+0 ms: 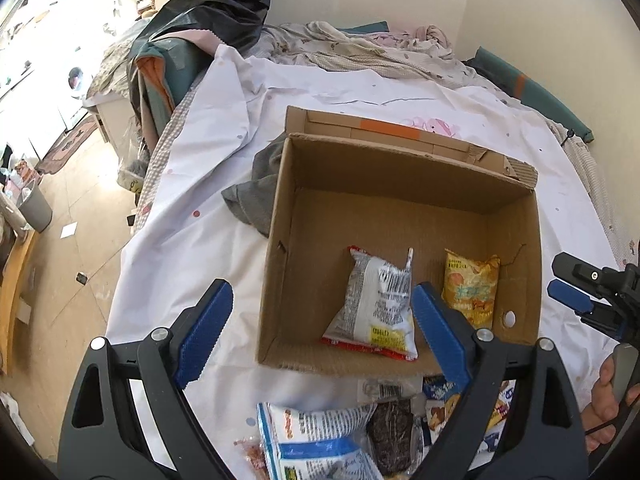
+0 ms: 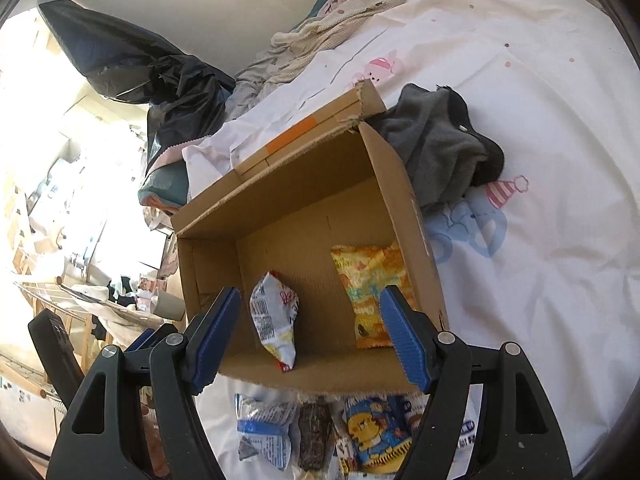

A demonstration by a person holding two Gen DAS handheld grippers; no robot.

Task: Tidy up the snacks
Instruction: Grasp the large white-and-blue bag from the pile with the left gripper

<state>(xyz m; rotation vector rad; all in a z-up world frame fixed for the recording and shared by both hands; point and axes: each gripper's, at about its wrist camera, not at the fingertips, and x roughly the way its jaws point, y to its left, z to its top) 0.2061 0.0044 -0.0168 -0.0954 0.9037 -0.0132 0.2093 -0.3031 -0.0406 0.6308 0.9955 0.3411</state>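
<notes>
An open cardboard box point(image 1: 400, 172) point(image 2: 224, 216) stands on a white bed sheet. Inside lie a white and red snack packet point(image 1: 376, 300) point(image 2: 276, 316) and an orange snack packet point(image 1: 472, 284) point(image 2: 372, 284). Several loose snack packets lie on the sheet in front of the box, among them a blue and white bag point(image 1: 316, 440) point(image 2: 264, 428), a dark bar point(image 1: 390, 436) point(image 2: 316, 436) and a blue cartoon bag point(image 2: 376, 432). My left gripper point(image 1: 320, 336) is open and empty above the box's near edge. My right gripper point(image 2: 312, 332) is open and empty over the box; it also shows in the left wrist view point(image 1: 576, 296).
A grey cloth point(image 1: 256, 192) point(image 2: 444, 152) lies against the box's far side. Crumpled bedding point(image 1: 360, 48) and a black plastic bag point(image 1: 216, 4) point(image 2: 152, 72) are piled at the head of the bed. The floor and a grey bin point(image 1: 34, 204) lie to the left.
</notes>
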